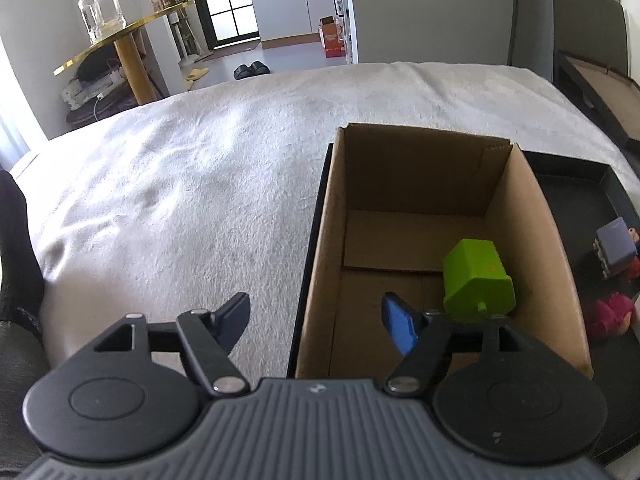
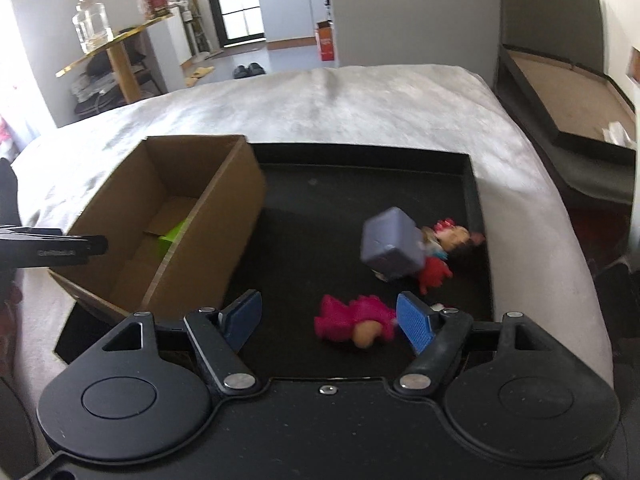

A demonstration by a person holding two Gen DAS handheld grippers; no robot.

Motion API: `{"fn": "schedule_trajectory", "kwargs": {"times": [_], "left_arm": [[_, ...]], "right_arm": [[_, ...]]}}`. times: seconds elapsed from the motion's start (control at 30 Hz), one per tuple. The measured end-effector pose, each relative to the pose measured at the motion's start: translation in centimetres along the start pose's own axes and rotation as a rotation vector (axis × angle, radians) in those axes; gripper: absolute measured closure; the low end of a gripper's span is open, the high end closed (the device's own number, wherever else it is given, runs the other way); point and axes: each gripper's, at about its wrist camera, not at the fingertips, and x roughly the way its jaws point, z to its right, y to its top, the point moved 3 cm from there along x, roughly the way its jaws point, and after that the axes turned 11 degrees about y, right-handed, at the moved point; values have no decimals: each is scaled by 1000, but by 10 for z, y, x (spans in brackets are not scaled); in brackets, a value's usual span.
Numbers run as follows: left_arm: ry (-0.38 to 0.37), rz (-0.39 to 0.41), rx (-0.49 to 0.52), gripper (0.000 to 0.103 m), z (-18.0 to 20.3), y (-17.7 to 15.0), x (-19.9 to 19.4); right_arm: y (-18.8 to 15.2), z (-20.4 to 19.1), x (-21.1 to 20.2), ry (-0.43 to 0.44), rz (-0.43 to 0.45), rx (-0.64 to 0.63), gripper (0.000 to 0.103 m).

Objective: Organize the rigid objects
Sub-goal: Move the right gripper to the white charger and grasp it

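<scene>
So far, one thing of several is put away.
Done: the bright green plastic block (image 1: 476, 280) lies inside the open brown cardboard box (image 1: 532, 216), at lower right of the left wrist view, near the box's right wall.
Box place: it stands in the left part of the shallow black tray (image 2: 472, 184), which lies on the grey bed cover (image 1: 180, 184).
Left to do: three toys are on the tray floor, right of the box. The grey-blue cube-shaped toy (image 2: 394, 242) is at centre right of the right wrist view, touching the small dark-haired doll in red (image 2: 444, 248) behind it. The pink doll figure (image 2: 356, 320) lies at lower centre, apart from both.
Left tool (image 1: 316, 322): open and empty; its jaws stand on either side of the box's near left wall, one over the bed and one inside the box.
Right tool (image 2: 330, 316): open and empty, low over the tray, the pink doll figure between its jaws, not gripped.
Judgement: the pink doll figure seems the next thing to take; the task is at an early stage.
</scene>
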Motion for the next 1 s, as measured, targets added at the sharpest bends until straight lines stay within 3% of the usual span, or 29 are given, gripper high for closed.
{"fn": "schedule_trajectory", "kwargs": {"times": [0.13,0.53,1.0], "left_arm": [[23,-11,9,29,2,-1,3],[64,-20,27,25,9,3,6],[106,-13,89,24,18,6,11]], "right_arm": [[-6,16,1,-33,-14,9,30],[-22,62,17,-58,-70,47,50],[-32,70,50,-102,-154,-34,51]]}}
